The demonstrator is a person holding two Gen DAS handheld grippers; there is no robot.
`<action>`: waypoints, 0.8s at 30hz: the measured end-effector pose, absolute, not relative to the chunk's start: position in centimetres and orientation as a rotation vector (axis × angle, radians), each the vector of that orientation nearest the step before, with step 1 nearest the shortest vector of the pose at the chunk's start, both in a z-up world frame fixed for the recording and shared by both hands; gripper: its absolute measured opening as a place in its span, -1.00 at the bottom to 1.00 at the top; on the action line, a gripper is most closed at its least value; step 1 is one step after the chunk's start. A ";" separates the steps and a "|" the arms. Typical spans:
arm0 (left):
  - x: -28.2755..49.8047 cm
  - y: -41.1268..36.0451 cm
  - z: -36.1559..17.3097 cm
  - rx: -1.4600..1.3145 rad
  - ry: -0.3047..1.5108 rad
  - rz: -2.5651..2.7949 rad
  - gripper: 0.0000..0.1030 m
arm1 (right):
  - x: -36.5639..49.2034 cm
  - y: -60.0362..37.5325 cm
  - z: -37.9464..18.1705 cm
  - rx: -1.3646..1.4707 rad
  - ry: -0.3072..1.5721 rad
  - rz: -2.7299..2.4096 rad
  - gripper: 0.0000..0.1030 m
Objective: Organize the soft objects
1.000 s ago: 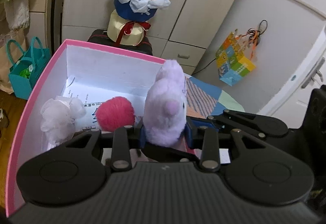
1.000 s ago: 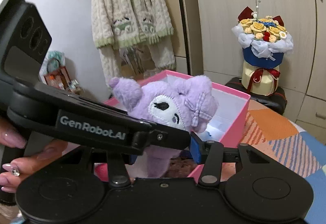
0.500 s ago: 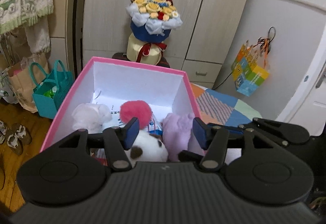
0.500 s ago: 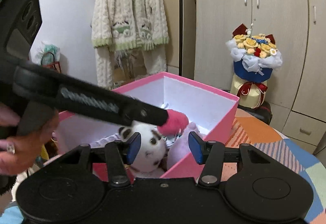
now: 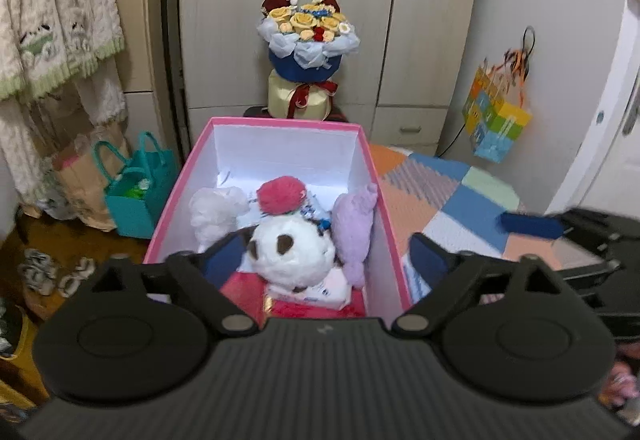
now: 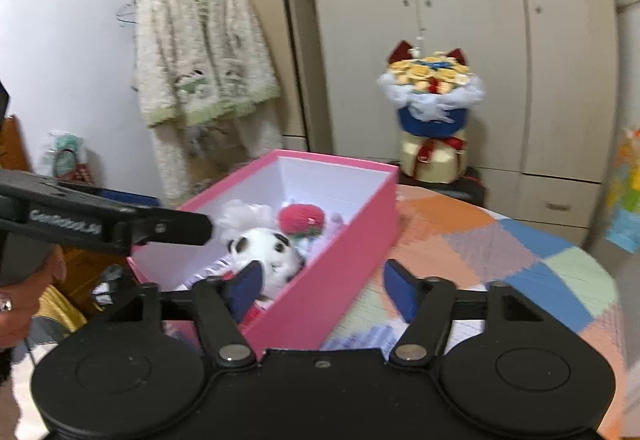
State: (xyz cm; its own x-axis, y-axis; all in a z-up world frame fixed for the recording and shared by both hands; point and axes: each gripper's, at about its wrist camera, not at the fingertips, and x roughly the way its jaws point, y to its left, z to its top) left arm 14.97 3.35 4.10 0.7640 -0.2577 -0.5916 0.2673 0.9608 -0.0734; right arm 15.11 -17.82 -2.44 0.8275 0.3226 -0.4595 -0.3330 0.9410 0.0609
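The pink box (image 5: 280,123) stands on the patchwork cloth. In it lie a purple plush (image 5: 354,228) against the right wall, a white plush with dark patches (image 5: 292,252), a red pompom (image 5: 280,194) and a white fluffy piece (image 5: 216,210). My left gripper (image 5: 327,260) hovers over the box's near end, its jaws opening with nothing pressed between them. My right gripper (image 6: 322,290) straddles the box's near right wall (image 6: 344,260), its jaws also opening and holding nothing. In the right wrist view the white plush (image 6: 266,250) and the pompom (image 6: 301,218) show, and the purple plush is hidden.
A flower bouquet (image 5: 308,40) stands behind the box before the wardrobe. A teal bag (image 5: 136,192) and shoes are on the floor to the left. A cardigan (image 6: 200,52) hangs on the left wall. The patchwork cloth (image 5: 452,200) spreads right of the box. A hand (image 6: 24,300) holds the left tool.
Both grippers were shut on the purple plush above the box. They have let it go, and it now lies in the box. Both jaws have spread wide and both grippers have drawn back.
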 end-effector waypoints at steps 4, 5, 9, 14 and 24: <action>14.0 2.9 4.7 0.055 0.719 -0.236 0.91 | 13.1 -18.3 -1.7 -0.071 0.518 0.281 0.83; 13.6 2.8 4.8 0.065 0.733 -0.210 0.92 | 12.6 -18.4 -1.6 -0.086 0.523 0.261 0.87; 11.3 2.9 5.3 0.096 0.711 -0.200 0.92 | 9.6 -19.3 -1.0 -0.074 0.531 0.114 0.89; 8.1 2.4 5.2 0.107 0.624 -0.241 0.92 | 4.2 -20.6 -0.7 0.015 0.382 0.122 0.90; 5.6 0.8 3.4 0.109 0.516 -0.268 0.91 | 3.6 -21.3 -2.1 0.015 0.413 0.009 0.89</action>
